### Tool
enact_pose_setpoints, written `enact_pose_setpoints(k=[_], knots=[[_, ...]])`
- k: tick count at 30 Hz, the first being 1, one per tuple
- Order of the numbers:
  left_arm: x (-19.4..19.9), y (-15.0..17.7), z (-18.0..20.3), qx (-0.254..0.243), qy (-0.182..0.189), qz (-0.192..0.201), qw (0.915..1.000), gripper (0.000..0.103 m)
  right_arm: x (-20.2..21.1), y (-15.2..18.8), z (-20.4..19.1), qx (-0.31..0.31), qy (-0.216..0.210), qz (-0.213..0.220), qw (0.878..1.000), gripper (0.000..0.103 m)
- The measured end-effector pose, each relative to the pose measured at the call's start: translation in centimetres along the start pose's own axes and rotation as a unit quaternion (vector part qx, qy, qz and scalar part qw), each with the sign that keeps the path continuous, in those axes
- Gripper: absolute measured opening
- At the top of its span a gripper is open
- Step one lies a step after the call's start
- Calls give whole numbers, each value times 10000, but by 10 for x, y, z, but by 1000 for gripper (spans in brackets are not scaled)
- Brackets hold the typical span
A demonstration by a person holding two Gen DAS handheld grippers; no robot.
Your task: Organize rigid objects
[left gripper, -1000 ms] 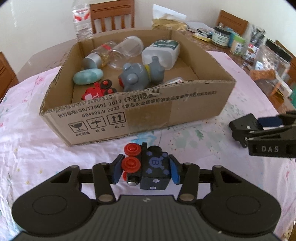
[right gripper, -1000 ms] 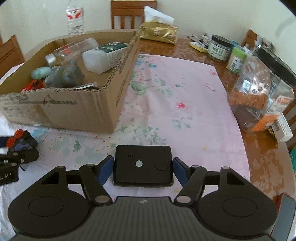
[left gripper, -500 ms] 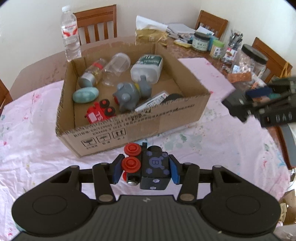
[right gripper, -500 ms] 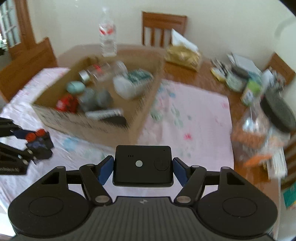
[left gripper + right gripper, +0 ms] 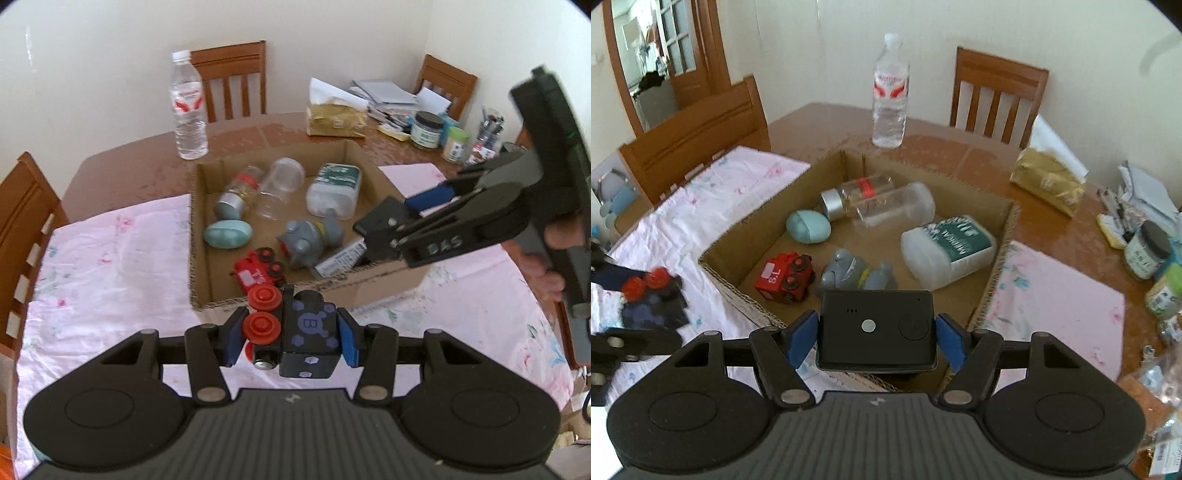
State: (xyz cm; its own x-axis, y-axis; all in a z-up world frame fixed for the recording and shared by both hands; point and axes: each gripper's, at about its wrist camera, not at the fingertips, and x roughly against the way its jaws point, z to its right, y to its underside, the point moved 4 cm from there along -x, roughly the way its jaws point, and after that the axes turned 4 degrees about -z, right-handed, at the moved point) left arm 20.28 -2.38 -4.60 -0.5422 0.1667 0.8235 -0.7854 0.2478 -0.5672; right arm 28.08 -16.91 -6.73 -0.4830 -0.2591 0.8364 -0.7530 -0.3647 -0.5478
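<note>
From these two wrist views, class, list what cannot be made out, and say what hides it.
1. Black toy train: motion-blurred in the right wrist view.
2. Flat packet in the cardboard box: partly covered by the right tool in the left wrist view.
3. Jar labels: too small to read, right wrist view.
4. Black device: its underside is hidden.

1. Cardboard box: one.
2. Toy trains: two, one red in the box, one black.
3. Chairs: two in each view.
4. Upright water bottle: one.
5. Black device: one.
</note>
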Motion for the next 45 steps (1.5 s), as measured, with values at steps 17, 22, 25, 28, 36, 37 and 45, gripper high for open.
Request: enact_pose_setpoints(k=[17, 22, 25, 28, 36, 37, 45], knots=[[-9, -42, 5, -144, 41, 268, 9995, 49, 30, 23, 2, -645, -14, 177, 9978, 103], [-27, -66, 17, -361, 193, 332, 9986, 49, 42, 39, 3, -498, 292, 195, 9981, 103], [-41, -81, 22, -431, 292, 333, 9981, 49, 50, 45, 5, -480, 454, 212, 9976, 103], [-60, -94, 24, -456, 328, 285, 9980, 49, 56, 52, 10, -618, 524, 219, 9965, 103], [-103, -110, 24, -512, 241, 134, 9983, 49, 67, 62, 21, -887, 752, 255, 9929, 103], [-105, -111, 25, -530, 234, 122, 9982, 50, 68, 63, 21, -893, 775, 251, 9927, 103], [-85, -110, 17, -328, 27, 521, 9981, 101, 71, 60, 22, -935, 807, 290, 9919, 103]])
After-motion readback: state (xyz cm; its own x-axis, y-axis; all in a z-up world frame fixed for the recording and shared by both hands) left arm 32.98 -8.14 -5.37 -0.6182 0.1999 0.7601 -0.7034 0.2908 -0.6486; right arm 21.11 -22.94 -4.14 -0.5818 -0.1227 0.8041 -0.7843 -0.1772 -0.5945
